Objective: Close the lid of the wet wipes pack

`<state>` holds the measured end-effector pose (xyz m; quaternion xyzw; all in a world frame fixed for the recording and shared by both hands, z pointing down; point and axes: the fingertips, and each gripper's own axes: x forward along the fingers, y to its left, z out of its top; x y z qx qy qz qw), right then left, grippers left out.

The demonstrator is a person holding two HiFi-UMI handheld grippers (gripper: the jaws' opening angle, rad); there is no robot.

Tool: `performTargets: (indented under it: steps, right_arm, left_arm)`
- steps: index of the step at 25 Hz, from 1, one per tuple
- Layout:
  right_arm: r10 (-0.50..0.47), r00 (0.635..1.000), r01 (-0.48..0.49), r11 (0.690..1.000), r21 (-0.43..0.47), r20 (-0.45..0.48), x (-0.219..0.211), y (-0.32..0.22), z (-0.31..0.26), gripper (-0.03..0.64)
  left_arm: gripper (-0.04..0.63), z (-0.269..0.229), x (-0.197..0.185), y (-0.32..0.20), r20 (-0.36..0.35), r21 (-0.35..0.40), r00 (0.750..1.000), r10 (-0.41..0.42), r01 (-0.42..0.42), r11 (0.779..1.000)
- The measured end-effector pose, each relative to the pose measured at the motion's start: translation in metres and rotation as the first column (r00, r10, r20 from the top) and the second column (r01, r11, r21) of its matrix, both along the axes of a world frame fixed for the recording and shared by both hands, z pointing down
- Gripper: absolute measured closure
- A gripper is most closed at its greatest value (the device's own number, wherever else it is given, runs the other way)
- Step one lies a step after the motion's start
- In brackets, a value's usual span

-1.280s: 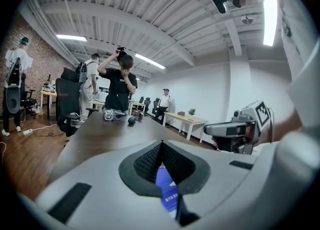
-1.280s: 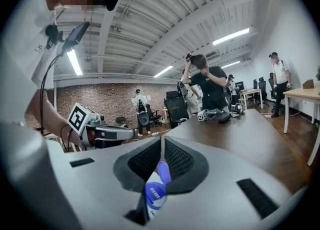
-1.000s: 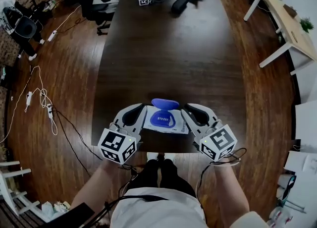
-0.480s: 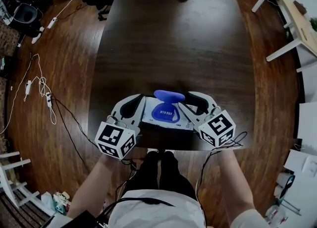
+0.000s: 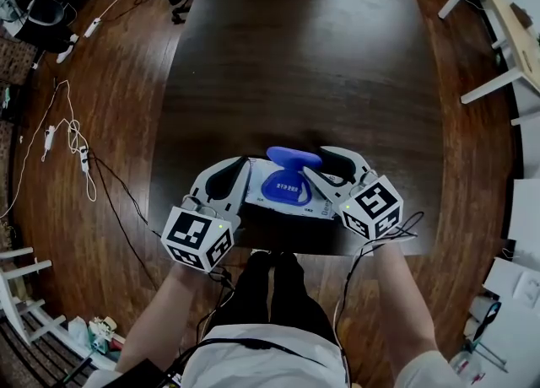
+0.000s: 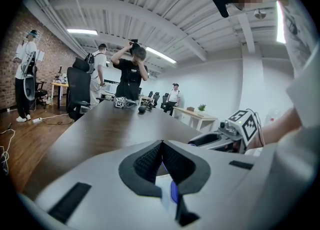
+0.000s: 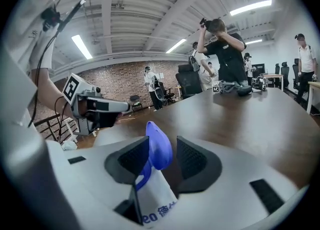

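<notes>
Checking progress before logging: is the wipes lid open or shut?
Open: the blue lid stands flipped up at the far edge of the pack.

The person wears a white short-sleeved top (image 5: 261, 359) and black trousers (image 5: 272, 292). Each hand carries a pale grey plastic tool with 2 broad, curved jaws, the left gripper (image 5: 243, 172) and the right gripper (image 5: 324, 167). Black ribbed pads (image 7: 192, 160) line the inner faces of the jaws, and small black rectangular insets (image 6: 70, 201) sit in the smooth shells. A white cube with black square markers (image 5: 198, 239) caps the rear of each tool. Thin black cables (image 5: 384, 247) trail from the rears toward the waist.
</notes>
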<state>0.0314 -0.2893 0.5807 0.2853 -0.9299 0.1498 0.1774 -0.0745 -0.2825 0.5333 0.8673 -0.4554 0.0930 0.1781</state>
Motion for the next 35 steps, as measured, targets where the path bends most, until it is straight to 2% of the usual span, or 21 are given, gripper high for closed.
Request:
performTargets:
  steps: [35]
  right_arm:
    - [-0.097, 0.995, 0.098, 0.995, -0.035, 0.035, -0.028, 0.065, -0.006, 0.460]
  left_arm:
    - [0.594, -0.005, -0.002, 0.028, -0.005, 0.007, 1.000, -0.029, 0.029, 1.000]
